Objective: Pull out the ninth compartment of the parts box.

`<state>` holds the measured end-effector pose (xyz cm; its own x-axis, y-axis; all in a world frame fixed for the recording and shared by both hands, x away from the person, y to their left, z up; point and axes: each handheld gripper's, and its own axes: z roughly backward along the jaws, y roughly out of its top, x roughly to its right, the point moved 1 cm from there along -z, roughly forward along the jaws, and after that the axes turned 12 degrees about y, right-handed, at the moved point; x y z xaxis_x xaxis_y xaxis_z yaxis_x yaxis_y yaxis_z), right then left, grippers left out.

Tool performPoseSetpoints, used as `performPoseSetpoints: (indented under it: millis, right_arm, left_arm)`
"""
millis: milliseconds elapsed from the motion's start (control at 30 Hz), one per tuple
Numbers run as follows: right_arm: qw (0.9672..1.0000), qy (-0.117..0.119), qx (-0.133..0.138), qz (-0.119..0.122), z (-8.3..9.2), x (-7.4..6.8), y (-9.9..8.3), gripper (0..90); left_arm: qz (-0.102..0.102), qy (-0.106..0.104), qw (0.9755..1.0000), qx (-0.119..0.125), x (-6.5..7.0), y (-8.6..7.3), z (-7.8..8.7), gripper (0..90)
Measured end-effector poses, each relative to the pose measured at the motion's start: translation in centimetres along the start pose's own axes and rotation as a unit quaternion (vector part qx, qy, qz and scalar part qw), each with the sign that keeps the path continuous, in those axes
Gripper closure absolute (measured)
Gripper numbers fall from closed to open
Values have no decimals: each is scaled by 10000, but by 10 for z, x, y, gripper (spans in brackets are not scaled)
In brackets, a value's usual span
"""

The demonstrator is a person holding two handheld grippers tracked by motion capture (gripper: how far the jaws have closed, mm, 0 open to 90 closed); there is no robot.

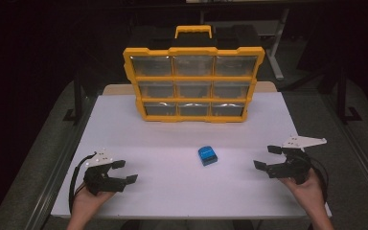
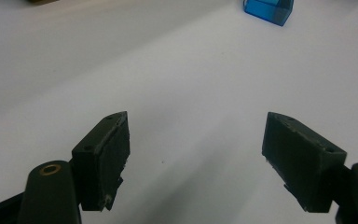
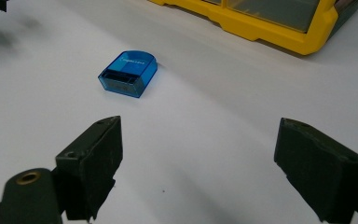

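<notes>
White table (image 1: 139, 129) carries a yellow drawer organizer (image 1: 193, 84) at the back. Between the left gripper (image 1: 124, 171) and right gripper (image 1: 267, 157), both with jaws apart and empty, lies a small blue case (image 1: 207, 155); its printing is too small to read.

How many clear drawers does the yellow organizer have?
9. The drawers of the yellow organizer form three rows of three: top row, middle row, bottom row. All face the person; none looks hidden.

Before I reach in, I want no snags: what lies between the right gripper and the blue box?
Nothing: bare white table separates the right gripper from the blue box, seen in the right gripper view.
</notes>
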<state>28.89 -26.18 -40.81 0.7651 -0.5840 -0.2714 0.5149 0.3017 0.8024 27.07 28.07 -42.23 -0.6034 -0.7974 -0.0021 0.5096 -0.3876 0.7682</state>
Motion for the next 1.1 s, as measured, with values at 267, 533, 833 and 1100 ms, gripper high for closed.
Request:
performPoseSetpoints:
  millis: [267,533,833,1100]
  right_arm:
    - [10000,-11,29,27,-1,-1,0,144]
    - [10000,-1,-5,37,-1,0,0,144]
    - [10000,-50,71,6,3,1,1,144]
    - [10000,-59,70,36,4,2,2,144]
  left_arm:
    - [-88,-224,9997,-6,6,4,-5,234]
    - [-139,-332,9993,-33,11,7,-9,245]
    - [-105,-848,9963,-42,13,22,-16,255]
    - [-145,-1216,9925,67,20,37,-18,280]
